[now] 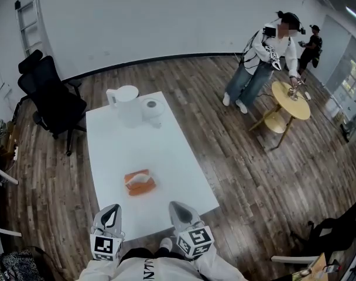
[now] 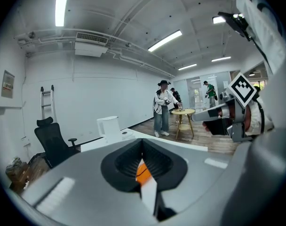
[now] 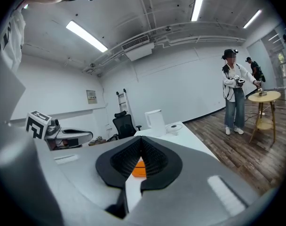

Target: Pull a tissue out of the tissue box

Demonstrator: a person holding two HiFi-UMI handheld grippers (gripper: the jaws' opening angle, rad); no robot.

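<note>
An orange tissue box [image 1: 140, 182] with white tissue showing at its top lies on the white table [image 1: 166, 151], toward the near end. Both grippers hover at the table's near edge, short of the box and empty. My left gripper [image 1: 109, 214] sits to the box's near left with its jaws shut. My right gripper [image 1: 181, 211] sits to the near right, also shut. In the left gripper view the closed tips [image 2: 142, 141] frame a sliver of the orange box [image 2: 143, 172]. The right gripper view shows the same past its closed tips [image 3: 141, 138], with the box [image 3: 139, 169] behind.
A white kettle [image 1: 126, 103] and a white roll [image 1: 151, 106] stand at the table's far end. A black office chair [image 1: 49, 95] and a ladder [image 1: 28, 16] are at the left. A person [image 1: 266, 57] works at a round yellow side table [image 1: 290, 101] far right.
</note>
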